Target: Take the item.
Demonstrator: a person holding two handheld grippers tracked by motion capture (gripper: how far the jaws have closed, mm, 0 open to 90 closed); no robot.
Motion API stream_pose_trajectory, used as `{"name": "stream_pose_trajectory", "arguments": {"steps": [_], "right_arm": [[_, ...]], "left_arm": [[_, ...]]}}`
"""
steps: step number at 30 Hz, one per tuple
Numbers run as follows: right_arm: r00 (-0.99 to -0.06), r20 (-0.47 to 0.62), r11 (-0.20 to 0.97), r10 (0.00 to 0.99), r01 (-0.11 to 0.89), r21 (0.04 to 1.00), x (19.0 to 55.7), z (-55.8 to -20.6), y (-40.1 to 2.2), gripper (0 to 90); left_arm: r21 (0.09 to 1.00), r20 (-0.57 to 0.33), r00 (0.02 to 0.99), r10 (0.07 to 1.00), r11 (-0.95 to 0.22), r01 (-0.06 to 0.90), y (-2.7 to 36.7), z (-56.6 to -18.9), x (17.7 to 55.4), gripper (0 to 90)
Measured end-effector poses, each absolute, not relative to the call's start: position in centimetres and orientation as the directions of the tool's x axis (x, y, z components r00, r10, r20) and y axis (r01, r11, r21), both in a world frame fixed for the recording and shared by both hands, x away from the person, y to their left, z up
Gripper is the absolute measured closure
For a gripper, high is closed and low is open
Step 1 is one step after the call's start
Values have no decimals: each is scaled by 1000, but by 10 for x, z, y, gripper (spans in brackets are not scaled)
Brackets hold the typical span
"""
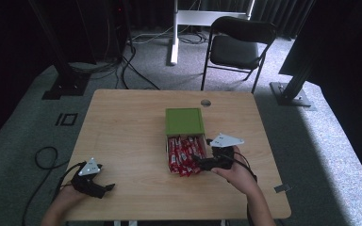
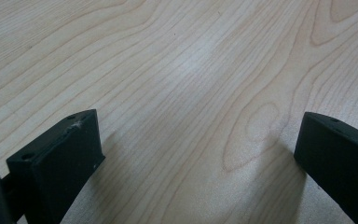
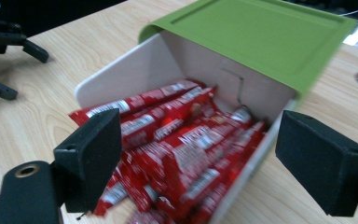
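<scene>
A light wooden desk (image 1: 122, 141) carries a white box (image 1: 185, 153) near its middle, a little toward the right. A green lid (image 1: 184, 121) covers the far half of the box; the near half is open and packed with red packets (image 1: 185, 155) that spill slightly over the near rim.

The right gripper (image 1: 199, 161) sits at the box's near right corner, held by a hand (image 1: 238, 175) coming in from the bottom edge. Its fingers are spread wide and hold nothing; in the right gripper view one finger (image 3: 91, 156) stands over the packets (image 3: 186, 154) on one side and the other lies outside the white wall (image 3: 135, 70) on the other side, with the green lid (image 3: 256, 37) rising behind.

The left gripper (image 1: 109, 188) rests near the front left corner of the desk, well apart from the box. Its fingers (image 2: 58, 161) are also wide open and empty, with bare wood grain (image 2: 191, 93) between them.

Open desk surface lies to the left of the box and behind it, up to the far edge, where a small round cap (image 1: 205, 102) is set into the wood. The strip to the right of the box is narrower. A piece of tape (image 1: 283, 188) hangs at the desk's right front edge. Beyond the far edge stand a black folding chair (image 1: 238, 44) and carpeted floor (image 1: 311, 141).
</scene>
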State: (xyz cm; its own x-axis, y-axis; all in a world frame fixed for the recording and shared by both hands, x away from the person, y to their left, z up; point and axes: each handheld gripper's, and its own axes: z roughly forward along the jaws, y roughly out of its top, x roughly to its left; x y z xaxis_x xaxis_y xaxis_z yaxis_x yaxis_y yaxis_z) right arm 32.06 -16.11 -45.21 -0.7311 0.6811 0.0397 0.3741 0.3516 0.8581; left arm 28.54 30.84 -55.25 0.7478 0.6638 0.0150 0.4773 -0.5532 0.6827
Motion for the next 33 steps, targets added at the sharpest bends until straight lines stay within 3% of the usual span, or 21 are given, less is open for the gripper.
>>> {"name": "stream_pose_trajectory", "arguments": {"steps": [5, 11, 15, 17, 19, 21, 33], "right_arm": [[-746, 47, 359, 664, 374, 855, 322, -454, -143, 168], [-720, 55, 349, 691, 399, 848, 327, -457, -124, 252], [-695, 40, 351, 718, 411, 841, 330, -460, -112, 312], [-686, 37, 350, 726, 415, 840, 331, -461, -108, 408], [-672, 92, 331, 735, 473, 816, 333, -463, -105, 448], [-650, 77, 335, 756, 485, 808, 335, -465, -102, 488], [-554, 54, 318, 831, 553, 770, 343, -474, -86, 627]], "left_arm": [[682, 16, 748, 663, -554, 477, 308, -553, 285, 15], [683, 16, 748, 664, -554, 477, 308, -553, 285, 15], [684, 15, 747, 664, -552, 477, 308, -553, 285, 15], [683, 16, 748, 663, -554, 476, 308, -553, 285, 15], [683, 16, 748, 664, -553, 477, 308, -553, 285, 16], [684, 15, 747, 664, -552, 477, 308, -553, 285, 15], [682, 17, 749, 663, -556, 476, 309, -552, 286, 15]]}}
